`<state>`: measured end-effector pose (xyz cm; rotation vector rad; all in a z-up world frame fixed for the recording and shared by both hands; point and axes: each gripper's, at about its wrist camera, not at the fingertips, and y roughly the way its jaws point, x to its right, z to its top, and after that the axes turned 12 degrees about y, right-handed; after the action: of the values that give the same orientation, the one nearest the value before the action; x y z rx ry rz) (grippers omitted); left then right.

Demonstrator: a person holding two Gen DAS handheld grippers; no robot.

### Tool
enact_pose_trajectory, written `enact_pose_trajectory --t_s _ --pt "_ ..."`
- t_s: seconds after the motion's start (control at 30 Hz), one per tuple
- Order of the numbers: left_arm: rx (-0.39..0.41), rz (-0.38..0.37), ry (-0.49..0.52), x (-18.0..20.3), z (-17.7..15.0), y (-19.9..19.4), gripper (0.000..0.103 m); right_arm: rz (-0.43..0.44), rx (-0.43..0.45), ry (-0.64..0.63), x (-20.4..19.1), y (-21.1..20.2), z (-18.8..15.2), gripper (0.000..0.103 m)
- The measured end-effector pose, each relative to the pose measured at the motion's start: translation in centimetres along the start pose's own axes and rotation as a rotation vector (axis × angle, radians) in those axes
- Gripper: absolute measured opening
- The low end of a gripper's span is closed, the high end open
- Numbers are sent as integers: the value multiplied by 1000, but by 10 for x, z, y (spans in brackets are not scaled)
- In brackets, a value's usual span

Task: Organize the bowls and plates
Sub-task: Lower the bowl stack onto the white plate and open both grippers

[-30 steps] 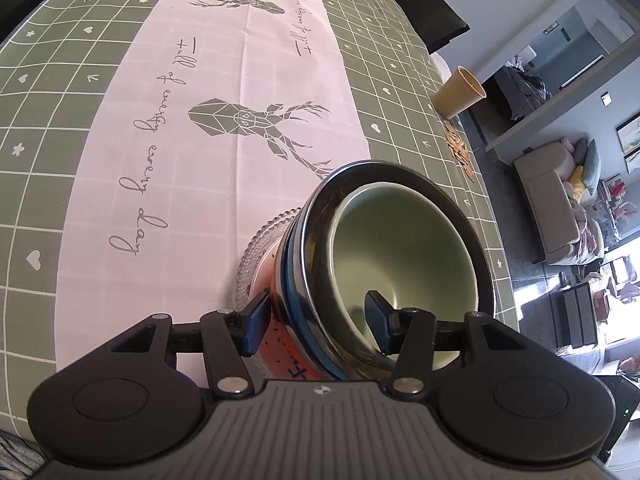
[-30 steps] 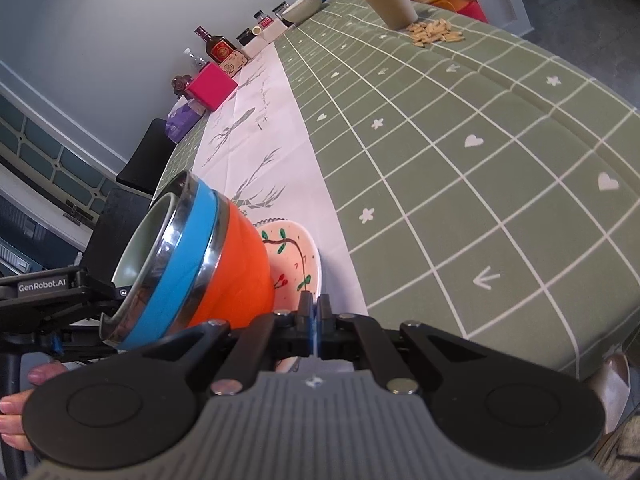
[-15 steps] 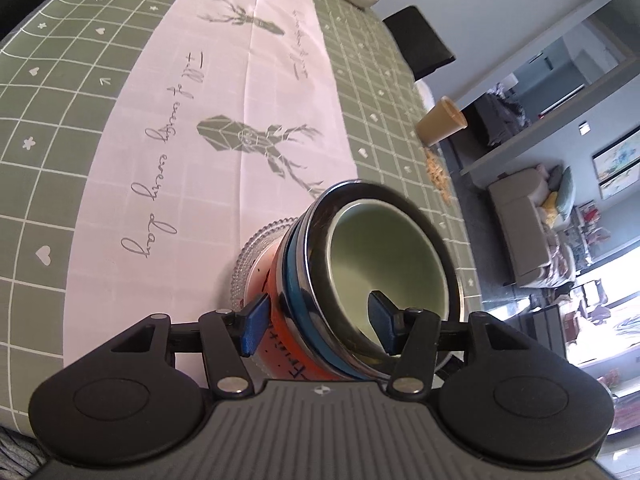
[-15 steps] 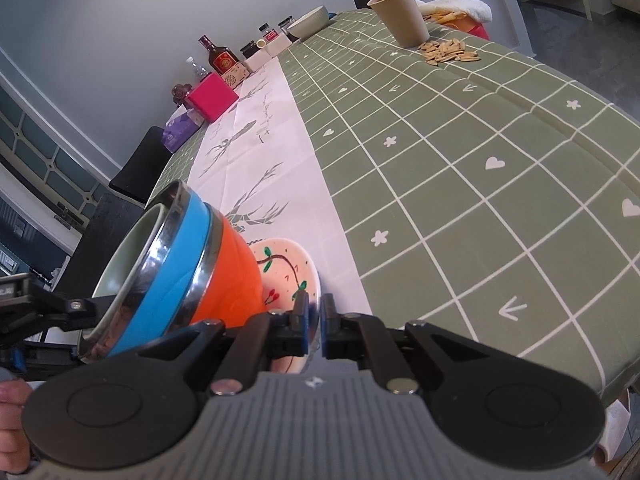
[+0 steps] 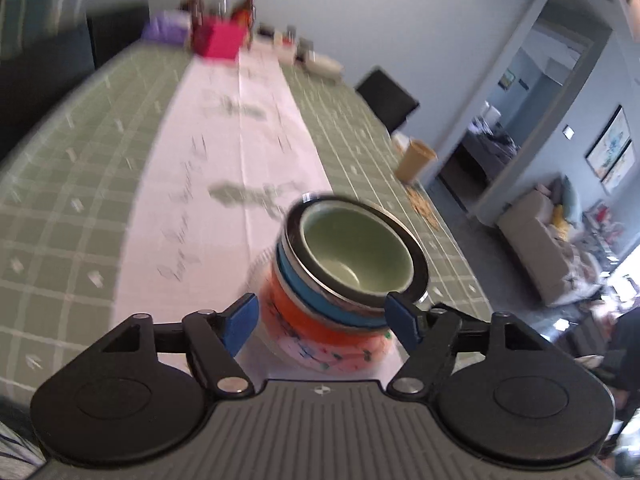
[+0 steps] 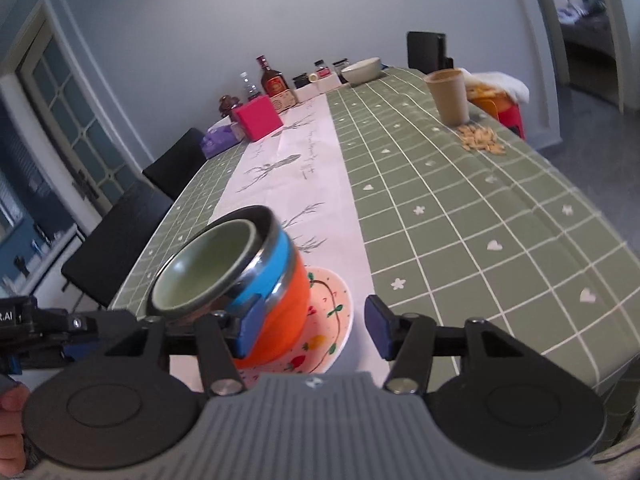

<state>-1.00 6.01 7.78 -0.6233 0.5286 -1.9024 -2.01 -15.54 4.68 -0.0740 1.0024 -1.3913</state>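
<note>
A stack of bowls stands near the table's front edge: an orange bowl (image 5: 324, 344) at the bottom, a blue-banded steel bowl (image 5: 320, 284) in it, and a pale green bowl (image 5: 352, 248) inside. In the right wrist view the stack (image 6: 280, 300) rests on a painted white plate (image 6: 332, 320). My left gripper (image 5: 322, 320) is open, its blue fingertips either side of the stack and apart from it. My right gripper (image 6: 310, 326) is open just in front of the plate, touching nothing.
A tan paper cup (image 6: 448, 96) and scattered nuts (image 6: 480, 140) lie at the right edge. A white bowl (image 6: 362, 69), bottles, jars, a pink box (image 6: 258, 122) and a purple pack stand at the far end. Black chairs (image 6: 116, 240) line the left side.
My left gripper let go of the bowl stack, opened wide and drew back. My right gripper went from shut to open and pulled back from the plate. The stack now sits more upright.
</note>
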Motion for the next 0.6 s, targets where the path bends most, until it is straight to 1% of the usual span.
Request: enact_pose_trajectory --t_s 0.07,0.1,0.13,0.17,0.23,0.3,0.37,0.4,0.47,0.6 --pt "122 70 68 15 -8 -19 87 -10 -9 -37 -5 -6 -2 66" --pt "169 95 89 22 -12 -26 91 -19 -11 -60 -7 -9 -5 67" --pt "195 126 99 29 -14 -31 91 -30 -15 -84 -9 -10 -8 68" --pt "203 154 100 34 -15 -34 91 -40 -29 -111 -10 -10 -13 69" --pt "191 214 99 46 -19 -34 94 -45 -81 -126 -11 -8 -22 69" --pt "185 280 100 56 -23 -31 94 -16 -129 -112 -9 -8 -32 69" --pt "176 361 97 64 -28 -25 94 17 -146 -102 -8 -7 -42 69" --pt "160 387 106 67 -31 -23 94 12 -158 -103 -8 -5 -45 69" --pt "121 400 130 70 -35 -16 94 -4 -167 -110 -8 -4 -50 69" --pt "73 400 156 76 -41 -8 94 -4 -157 -127 -9 -11 -53 69"
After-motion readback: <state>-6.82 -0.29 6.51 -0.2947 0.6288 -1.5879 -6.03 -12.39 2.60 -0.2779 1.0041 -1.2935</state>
